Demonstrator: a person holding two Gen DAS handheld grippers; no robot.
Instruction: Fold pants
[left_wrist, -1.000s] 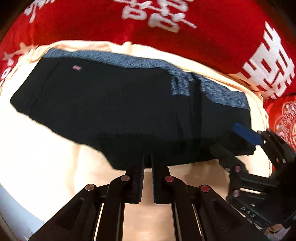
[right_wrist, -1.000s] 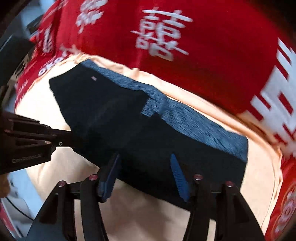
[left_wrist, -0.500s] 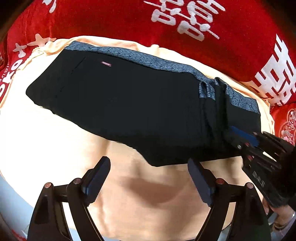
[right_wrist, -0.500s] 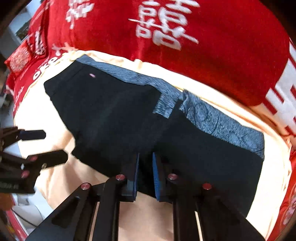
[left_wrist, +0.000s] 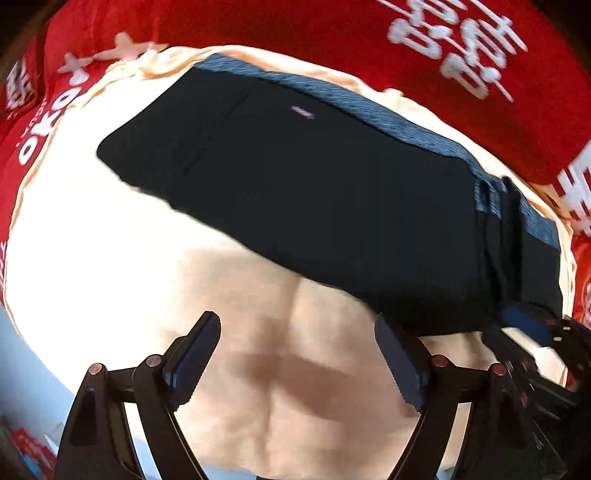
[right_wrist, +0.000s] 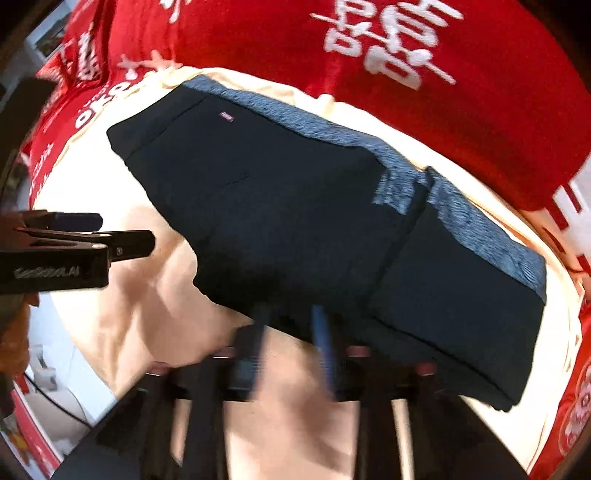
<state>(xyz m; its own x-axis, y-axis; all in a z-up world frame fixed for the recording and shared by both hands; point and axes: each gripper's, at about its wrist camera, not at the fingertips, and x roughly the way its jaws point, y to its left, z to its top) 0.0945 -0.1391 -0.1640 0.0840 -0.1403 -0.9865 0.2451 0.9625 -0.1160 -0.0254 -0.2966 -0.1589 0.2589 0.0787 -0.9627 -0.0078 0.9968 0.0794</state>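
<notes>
Red bedding (left_wrist: 303, 33) w/ white characters frames everything; on top lies a pale peach sheet (left_wrist: 92, 229), which serves as our folding surface, and the pants sit on it.

Starting from our left gripper (left_wrist: 295, 354): fingers spread wide, nothing between them, hanging over bare peach sheet just short of the pants' near edge. We read that as a free tool, parked off the fabric so it doesn't drag the fold. In the right wrist view it shows at the left edge as a black clamp (right_wrist: 74, 247), clear of the cloth.

Our right gripper (right_wrist: 288, 332) is blurred, its blue pads at the near hem. The jaws are opening, and the hem looks to sit roughly between the pads, but w/ this blur we can't tell if any fabric is still touched; prob. not pinched.

Outward: the pants (left_wrist: 314, 192), dark navy w/ a lighter blue stripe (right_wrist: 325, 133) along the far edge, lie flat across the sheet, already doubled. One end overlaps the rest, leaving a ridge (right_wrist: 413, 221) toward the right. A tiny pink label (right_wrist: 226, 116) shows on the top layer near the far left. The bundle sits square to the stripe, prob. so the next fold lands even.
</notes>
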